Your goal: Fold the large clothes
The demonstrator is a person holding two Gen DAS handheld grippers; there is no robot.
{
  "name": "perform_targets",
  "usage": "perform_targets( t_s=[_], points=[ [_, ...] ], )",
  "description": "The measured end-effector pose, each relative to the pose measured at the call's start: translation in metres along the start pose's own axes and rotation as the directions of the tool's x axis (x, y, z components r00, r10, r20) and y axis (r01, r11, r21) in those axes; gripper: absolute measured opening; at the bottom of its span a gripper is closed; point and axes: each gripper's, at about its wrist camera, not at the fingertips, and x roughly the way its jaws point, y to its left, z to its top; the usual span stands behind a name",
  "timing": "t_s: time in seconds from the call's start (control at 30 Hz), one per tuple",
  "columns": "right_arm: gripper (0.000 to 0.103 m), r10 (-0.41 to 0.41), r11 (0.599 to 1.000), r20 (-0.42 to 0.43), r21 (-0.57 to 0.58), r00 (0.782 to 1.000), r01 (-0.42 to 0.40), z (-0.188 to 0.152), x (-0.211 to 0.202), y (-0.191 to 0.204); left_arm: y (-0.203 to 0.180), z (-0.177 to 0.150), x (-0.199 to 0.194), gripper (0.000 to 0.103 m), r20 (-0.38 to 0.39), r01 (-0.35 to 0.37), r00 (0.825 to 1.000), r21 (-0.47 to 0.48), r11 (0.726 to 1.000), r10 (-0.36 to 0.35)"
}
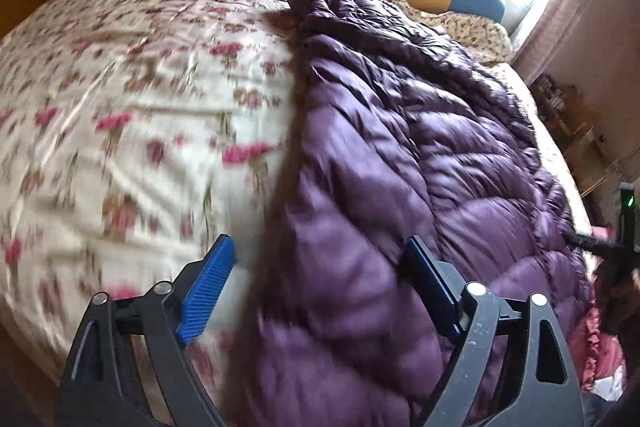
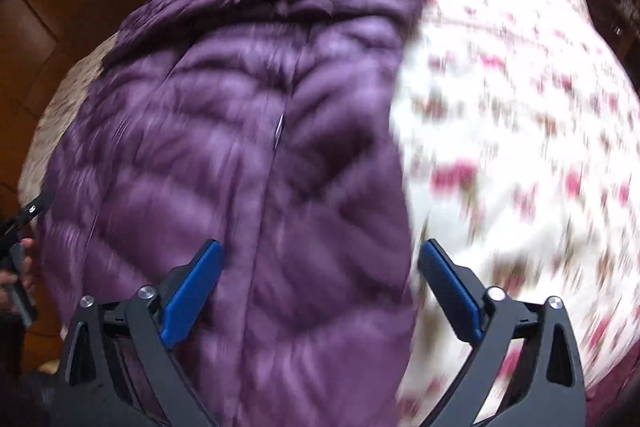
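A purple quilted down coat [image 1: 400, 163] is seen laid out flat on a bed covered by a floral bedspread [image 1: 120, 99], its collar towards the headboard and its closed front seam running down the middle. No fold can be made out in it yet, so the step in hand is judged to be the approach for a first fold, with the task barely begun. The left gripper [image 1: 320, 263] is held above the coat's edge where it meets the bedspread; its jaws are spread wide and nothing is caught between them. The right gripper [image 2: 320, 267] is held over the opposite edge, jaws likewise wide apart and empty. Both views are smeared by motion blur, so fine detail of the hem and sleeves cannot be told. For the next move, each gripper would probably need to be lowered onto a side edge, a full pinch of the puffy fabric taken, and the edge carried across towards the seam. Slippage of the slick shell from the pads is to be expected
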Motion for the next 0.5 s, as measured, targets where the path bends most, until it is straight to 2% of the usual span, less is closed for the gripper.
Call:
perform_targets(
  t_s=[0.07, 0.17, 0.23, 0.27, 0.3, 0.33, 0.37, 0.4, 0.43, 0.5],
  points=[
    [0.095, 0.021, 1.0, 0.008, 0.001, 1.0, -0.021, -0.016, -0.008, 0.004, -0.001, -0.013, -0.007, 0.083, 0.001, 0.001, 1.0, -0.022, 1.0, -0.001],
    [0.086, 0.033, 0.999, 0.017, -0.001, 0.999, -0.033, -0.033, -0.016, 0.01, -0.006, -0.029, -0.015, 0.082, 0.001, 0.012, 1.0, -0.006, 1.0, -0.012],
    [0.075, 0.049, 0.999, 0.025, -0.003, 0.998, -0.049, -0.04, -0.021, 0.012, -0.01, -0.036, -0.018, 0.069, 0.008, 0.015, 1.0, 0.019, 1.0, -0.015],
    [0.064, 0.058, 0.998, 0.028, -0.002, 0.998, -0.058, -0.04, -0.022, 0.012, -0.011, -0.037, -0.019, 0.067, 0.01, 0.021, 1.0, 0.023, 1.0, -0.021],
    [0.049, 0.071, 0.997, 0.029, -0.002, 0.997, -0.071, -0.04, -0.024, 0.012, -0.011, -0.038, -0.021, 0.055, 0.015, 0.037, 0.999, 0.02, 0.999, -0.037],
    [0.042, 0.092, 0.996, 0.028, -0.001, 0.995, -0.092, -0.04, -0.027, 0.012, -0.01, -0.039, -0.022, 0.036, 0.014, 0.054, 0.998, 0.019, 0.998, -0.054],
    [0.032, 0.098, 0.995, 0.029, -0.003, 0.995, -0.098, -0.04, -0.027, 0.014, -0.01, -0.04, -0.023, 0.033, 0.01, 0.056, 0.998, 0.02, 0.998, -0.056],
    [0.025, 0.101, 0.995, 0.032, -0.011, 0.994, -0.101, -0.04, -0.028, 0.017, -0.01, -0.04, -0.024, 0.025, 0.012, 0.058, 0.998, 0.022, 0.998, -0.058],
    [0.022, 0.105, 0.994, 0.036, -0.024, 0.994, -0.104, -0.039, -0.03, 0.021, -0.011, -0.04, -0.026, 0.019, 0.013, 0.061, 0.998, 0.027, 0.998, -0.061],
    [0.014, 0.101, 0.994, 0.045, -0.036, 0.994, -0.1, -0.036, -0.035, 0.026, -0.014, -0.04, -0.031, 0.014, 0.017, 0.059, 0.998, 0.043, 0.997, -0.06]
  ],
)
